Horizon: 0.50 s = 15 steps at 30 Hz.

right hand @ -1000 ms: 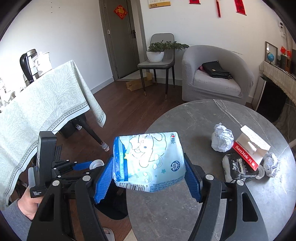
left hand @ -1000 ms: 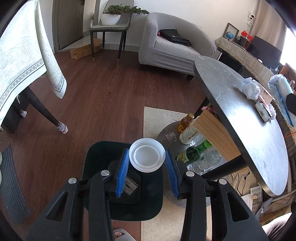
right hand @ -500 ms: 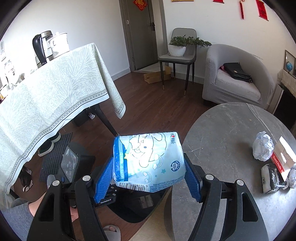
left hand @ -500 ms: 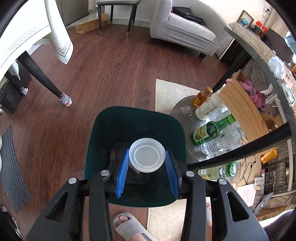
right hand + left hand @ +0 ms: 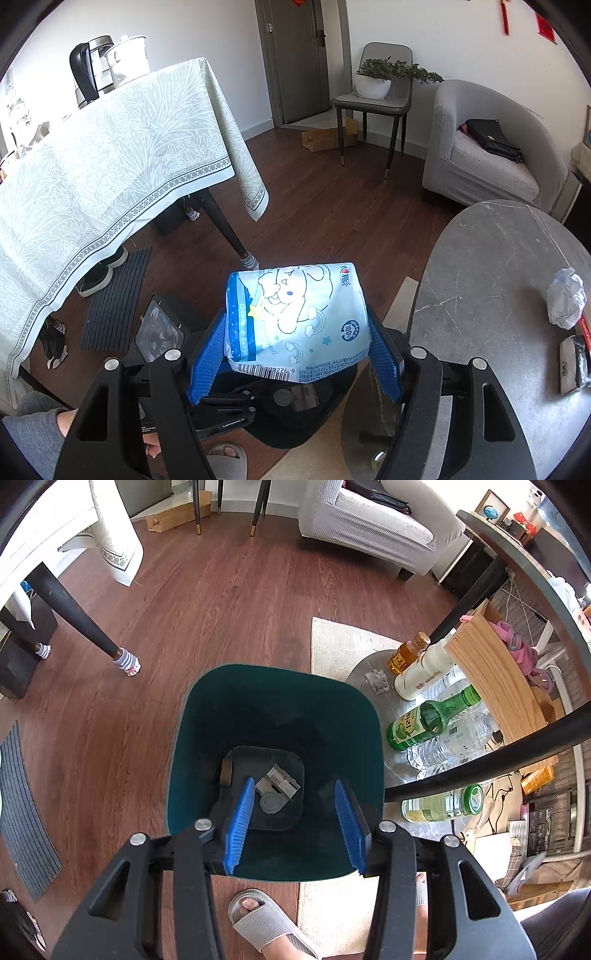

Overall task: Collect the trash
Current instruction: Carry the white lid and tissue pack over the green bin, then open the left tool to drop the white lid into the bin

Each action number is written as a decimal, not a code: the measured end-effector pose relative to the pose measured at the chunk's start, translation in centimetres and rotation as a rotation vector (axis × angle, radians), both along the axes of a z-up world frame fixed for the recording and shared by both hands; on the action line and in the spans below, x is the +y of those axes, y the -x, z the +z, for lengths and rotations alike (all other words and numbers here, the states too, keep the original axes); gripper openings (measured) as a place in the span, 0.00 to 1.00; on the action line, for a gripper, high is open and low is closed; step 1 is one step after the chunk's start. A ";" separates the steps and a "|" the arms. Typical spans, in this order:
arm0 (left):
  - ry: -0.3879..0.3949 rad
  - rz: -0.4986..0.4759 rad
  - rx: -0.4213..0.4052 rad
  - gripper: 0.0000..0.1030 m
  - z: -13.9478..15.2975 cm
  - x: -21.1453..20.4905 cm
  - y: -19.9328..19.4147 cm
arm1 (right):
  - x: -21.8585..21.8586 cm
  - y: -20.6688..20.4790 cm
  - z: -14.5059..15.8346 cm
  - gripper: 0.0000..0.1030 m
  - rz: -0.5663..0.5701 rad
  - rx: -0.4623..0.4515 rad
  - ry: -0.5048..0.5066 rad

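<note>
My left gripper (image 5: 293,825) is open and empty, held over the mouth of a dark green trash bin (image 5: 184,738) on the floor. A clear plastic lid (image 5: 272,803) lies at the bin's bottom beside a paper tag (image 5: 277,780). My right gripper (image 5: 293,356) is shut on a light blue tissue pack (image 5: 295,317) with a cartoon print, held above the bin (image 5: 291,428) and the left gripper's body. On the round grey table (image 5: 480,295) lie a crumpled white paper (image 5: 565,302) and a dark wrapper (image 5: 572,363).
Several bottles (image 5: 428,720) stand and lie on a low shelf right of the bin, under the table. A wooden board (image 5: 495,672) leans there. My slippered foot (image 5: 266,923) is by the bin. A cloth-covered table (image 5: 92,166) stands left; armchair (image 5: 487,147) and chair (image 5: 373,96) behind.
My left gripper opened over the bin and the clear lid dropped to its bottom. My right gripper carried the tissue pack leftward off the table toward the bin.
</note>
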<state>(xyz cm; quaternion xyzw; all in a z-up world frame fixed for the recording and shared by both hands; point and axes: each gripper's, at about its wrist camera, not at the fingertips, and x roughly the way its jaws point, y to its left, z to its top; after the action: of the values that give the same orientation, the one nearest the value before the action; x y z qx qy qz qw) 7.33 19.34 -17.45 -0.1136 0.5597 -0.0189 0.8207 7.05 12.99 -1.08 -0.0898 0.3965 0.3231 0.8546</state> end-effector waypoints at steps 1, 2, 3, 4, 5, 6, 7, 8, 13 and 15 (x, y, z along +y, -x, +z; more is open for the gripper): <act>0.000 0.007 -0.004 0.47 0.1 0.3 0.1 | 0.1 -0.1 -0.1 0.69 0.000 0.003 0.001; 0.000 0.016 -0.008 0.47 0.3 0.6 0.2 | 0.3 -0.1 -0.3 0.69 0.001 0.006 0.003; -0.001 0.023 -0.015 0.47 0.5 1.0 0.4 | 0.4 -0.1 -0.5 0.69 0.002 0.009 0.007; -0.003 0.032 -0.023 0.47 0.8 1.3 0.5 | 0.6 -0.1 -0.7 0.69 0.004 0.013 0.010; -0.001 0.041 -0.033 0.47 1.1 1.7 0.7 | 0.9 -0.2 -0.9 0.69 0.005 0.015 0.013; 0.003 0.051 -0.043 0.47 1.4 2.1 0.9 | 1.1 -0.2 -1.1 0.69 0.008 0.017 0.016; 0.005 0.060 -0.053 0.47 1.7 2.6 1.1 | 1.4 -0.2 -1.3 0.69 0.009 0.020 0.020; 0.005 0.070 -0.063 0.45 2.1 3.0 1.2 | 1.6 -0.2 -1.5 0.69 0.011 0.023 0.022; 0.012 0.121 -0.113 0.40 3.9 5.3 2.1 | 2.8 -0.5 -2.7 0.69 0.018 0.042 0.037; 0.002 0.136 -0.135 0.36 4.8 6.1 2.5 | 3.2 -0.5 -3.4 0.69 0.021 0.053 0.045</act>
<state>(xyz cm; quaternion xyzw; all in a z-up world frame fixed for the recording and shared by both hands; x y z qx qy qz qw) 4.83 25.43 -12.68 -0.1505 0.4939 0.0288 0.8559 7.56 16.22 -4.44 -0.1049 0.4251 0.3254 0.8381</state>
